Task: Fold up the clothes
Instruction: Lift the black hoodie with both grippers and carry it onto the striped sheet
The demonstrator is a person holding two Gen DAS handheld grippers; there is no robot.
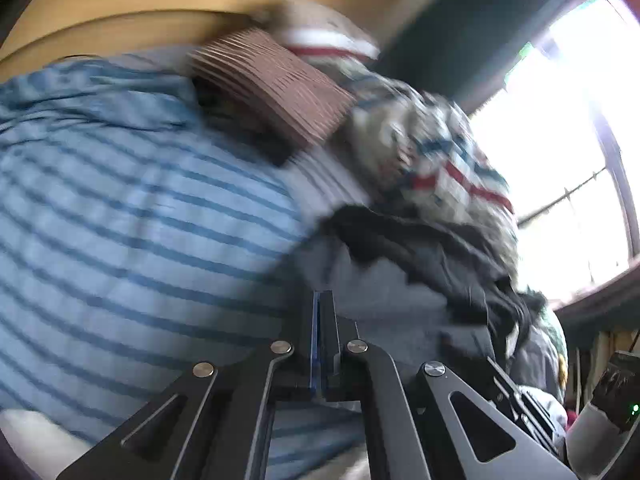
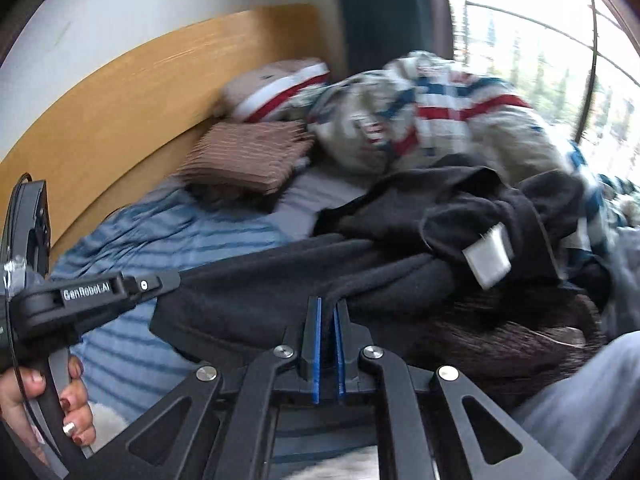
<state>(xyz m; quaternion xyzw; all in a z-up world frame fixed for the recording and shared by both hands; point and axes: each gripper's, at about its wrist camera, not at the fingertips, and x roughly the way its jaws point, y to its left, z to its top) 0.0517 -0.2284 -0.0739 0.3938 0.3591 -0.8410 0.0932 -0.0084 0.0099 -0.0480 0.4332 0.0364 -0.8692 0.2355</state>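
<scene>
A dark garment [image 2: 280, 280] lies stretched across the bed, with a white label [image 2: 488, 256] showing on its bunched right part. My right gripper [image 2: 328, 306] is shut on its near edge, with black cloth pinched between the blue pads. In the right wrist view my left gripper [image 2: 168, 278] reaches in from the left and its tip meets the garment's left corner. In the blurred left wrist view, the left gripper [image 1: 322, 298] has its fingers pressed together against greyish dark cloth [image 1: 380, 292].
A blue striped sheet [image 2: 168, 232] covers the bed by a wooden headboard [image 2: 120, 100]. A brown striped folded piece [image 2: 248, 156] and a plaid heap [image 2: 440, 112] lie behind. A window [image 2: 540, 40] is at right. A hand [image 2: 76, 412] holds the left tool.
</scene>
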